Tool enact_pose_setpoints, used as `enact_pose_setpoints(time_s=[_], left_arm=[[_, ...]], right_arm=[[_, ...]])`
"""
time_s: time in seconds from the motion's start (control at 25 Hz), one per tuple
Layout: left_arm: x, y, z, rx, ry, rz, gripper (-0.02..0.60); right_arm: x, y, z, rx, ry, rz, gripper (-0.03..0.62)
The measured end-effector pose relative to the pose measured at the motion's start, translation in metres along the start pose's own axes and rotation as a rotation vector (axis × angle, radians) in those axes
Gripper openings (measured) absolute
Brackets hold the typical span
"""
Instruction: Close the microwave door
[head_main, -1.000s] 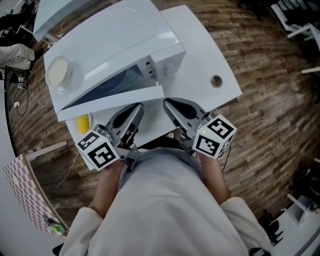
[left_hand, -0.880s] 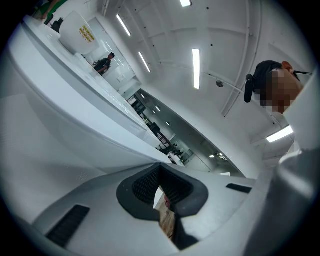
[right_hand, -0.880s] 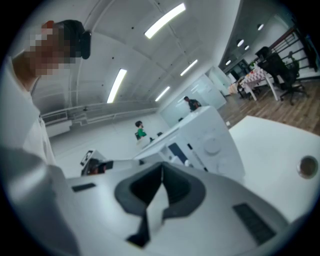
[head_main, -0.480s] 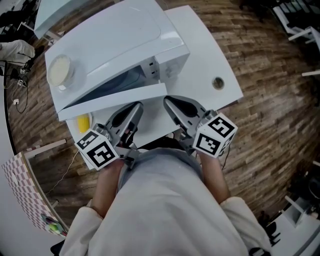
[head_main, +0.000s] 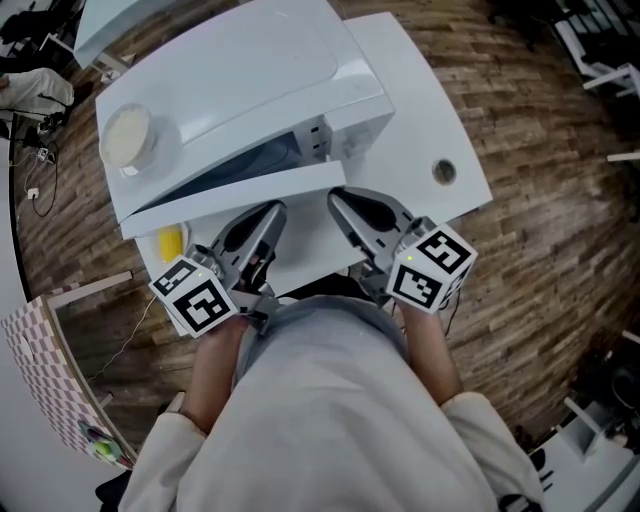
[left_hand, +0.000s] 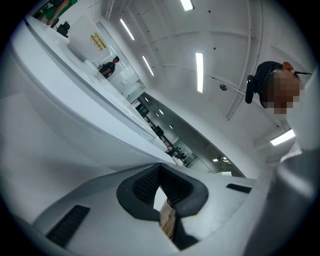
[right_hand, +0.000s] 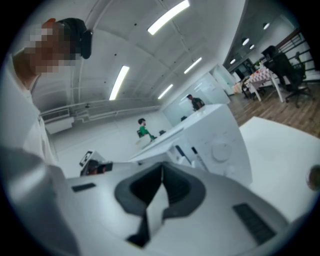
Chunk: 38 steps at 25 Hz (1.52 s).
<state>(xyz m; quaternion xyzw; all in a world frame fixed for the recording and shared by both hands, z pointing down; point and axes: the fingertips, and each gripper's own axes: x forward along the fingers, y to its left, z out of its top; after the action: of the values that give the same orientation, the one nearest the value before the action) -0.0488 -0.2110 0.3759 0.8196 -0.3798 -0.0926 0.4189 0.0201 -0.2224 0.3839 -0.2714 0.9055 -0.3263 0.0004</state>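
Holding both tools close to a light grey shirt front, the person has the left claw (head_main: 268, 215) and the right claw (head_main: 340, 200) aimed forward side by side, each with its marker cube at the rear. Both gripper views show the dark ribbed pads pressed together at the tips with nothing between them, so both claws are clenched and empty.

Just beyond the tips is the white slab-like microwave door (head_main: 250, 197). It stands ajar across the front of the white microwave oven (head_main: 240, 70), with a dark wedge of the cavity showing behind it. The gap looks wider toward the control panel (head_main: 330, 140), so the hinge is probably on the left. Neither claw clearly touches the door; the right one is nearest its free end.

The closing step looks about to begin, not done. The next move calls for a tip against the door's outer face near the free end, then a steady push toward the oven until the door seats flush.

A small yellow object (head_main: 170, 240) sits on the white counter (head_main: 420, 110) under the door's left end. A round cream disc (head_main: 127, 135) rests on the oven's top.
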Motion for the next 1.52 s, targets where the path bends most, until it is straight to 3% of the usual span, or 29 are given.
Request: enact_pose_setpoints(time_s=[1.52], left_arm=[[0.000,0.025,0.019,-0.032,-0.035,0.044,0.015]], right_arm=[[0.022,-0.020,0.022,-0.026,0.004,-0.027,0.023]])
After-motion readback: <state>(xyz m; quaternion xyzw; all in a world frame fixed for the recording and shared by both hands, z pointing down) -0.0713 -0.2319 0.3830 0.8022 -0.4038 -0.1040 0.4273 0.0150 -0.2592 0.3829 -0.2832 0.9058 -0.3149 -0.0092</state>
